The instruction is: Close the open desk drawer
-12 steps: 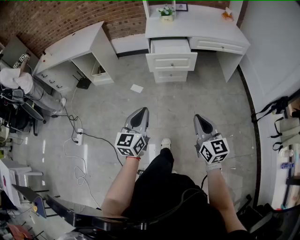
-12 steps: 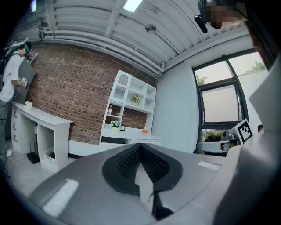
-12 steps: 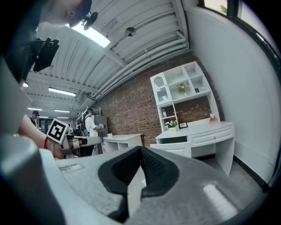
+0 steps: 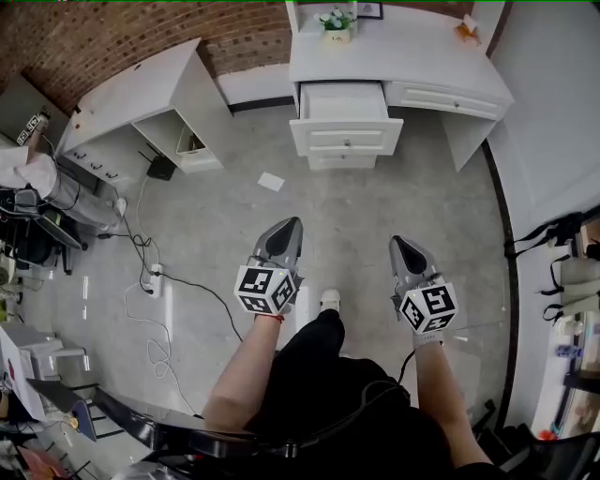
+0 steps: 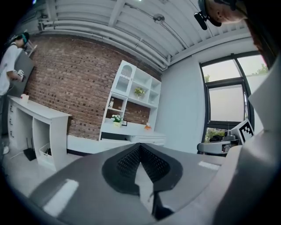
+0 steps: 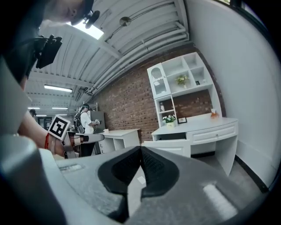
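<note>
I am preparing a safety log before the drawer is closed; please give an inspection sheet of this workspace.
Surface: grey floor, desk at its far end.
Job's things: white wooden desk; its white upper drawer pulled out, inside looks empty.
Clutter: white paper sheet on the floor; flower pot on the desk.
Grippers: left gripper and right gripper shut, empty, far from the drawer.
Cables: black cable and white power strip on the floor.
Surroundings: red brick wall; second white desk.

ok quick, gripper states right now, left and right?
Left gripper: closed, holding nothing.
Right gripper: closed, holding nothing.
</note>
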`<action>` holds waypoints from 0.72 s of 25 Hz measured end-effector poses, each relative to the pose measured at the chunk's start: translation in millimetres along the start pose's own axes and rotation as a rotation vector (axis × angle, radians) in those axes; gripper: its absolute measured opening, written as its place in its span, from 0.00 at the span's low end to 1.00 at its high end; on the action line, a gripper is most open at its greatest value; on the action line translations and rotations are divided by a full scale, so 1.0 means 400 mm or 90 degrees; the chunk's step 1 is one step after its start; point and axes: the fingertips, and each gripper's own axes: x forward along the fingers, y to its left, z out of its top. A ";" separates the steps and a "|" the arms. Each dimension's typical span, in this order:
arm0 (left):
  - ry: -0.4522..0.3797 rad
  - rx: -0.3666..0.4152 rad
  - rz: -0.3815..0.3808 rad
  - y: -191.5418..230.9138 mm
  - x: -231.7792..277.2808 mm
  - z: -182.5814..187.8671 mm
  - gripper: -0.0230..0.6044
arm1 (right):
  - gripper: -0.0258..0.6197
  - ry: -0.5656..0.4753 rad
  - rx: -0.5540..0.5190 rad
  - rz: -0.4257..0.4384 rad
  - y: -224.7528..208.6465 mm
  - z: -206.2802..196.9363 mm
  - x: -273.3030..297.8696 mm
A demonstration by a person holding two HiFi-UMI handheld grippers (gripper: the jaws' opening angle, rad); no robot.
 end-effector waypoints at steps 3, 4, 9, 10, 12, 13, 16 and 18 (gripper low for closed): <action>0.013 -0.003 0.002 0.054 0.058 0.003 0.04 | 0.04 0.011 0.007 -0.004 -0.030 0.002 0.069; 0.017 -0.004 0.001 0.071 0.077 0.004 0.04 | 0.04 0.013 0.009 -0.005 -0.039 0.001 0.092; 0.026 -0.009 -0.005 0.151 0.178 0.010 0.04 | 0.04 0.023 0.026 -0.024 -0.086 -0.008 0.206; 0.028 -0.010 -0.008 0.164 0.199 0.011 0.04 | 0.04 0.024 0.028 -0.026 -0.093 -0.010 0.228; 0.035 -0.010 -0.016 0.182 0.235 0.007 0.04 | 0.04 0.026 0.032 -0.030 -0.106 -0.012 0.268; 0.039 -0.010 -0.021 0.190 0.252 0.003 0.04 | 0.04 0.026 0.035 -0.030 -0.112 -0.013 0.287; 0.049 -0.019 -0.023 0.211 0.298 -0.009 0.03 | 0.04 0.029 0.039 -0.027 -0.126 -0.019 0.337; 0.050 -0.028 -0.023 0.220 0.314 -0.014 0.03 | 0.04 0.039 0.036 -0.025 -0.127 -0.027 0.360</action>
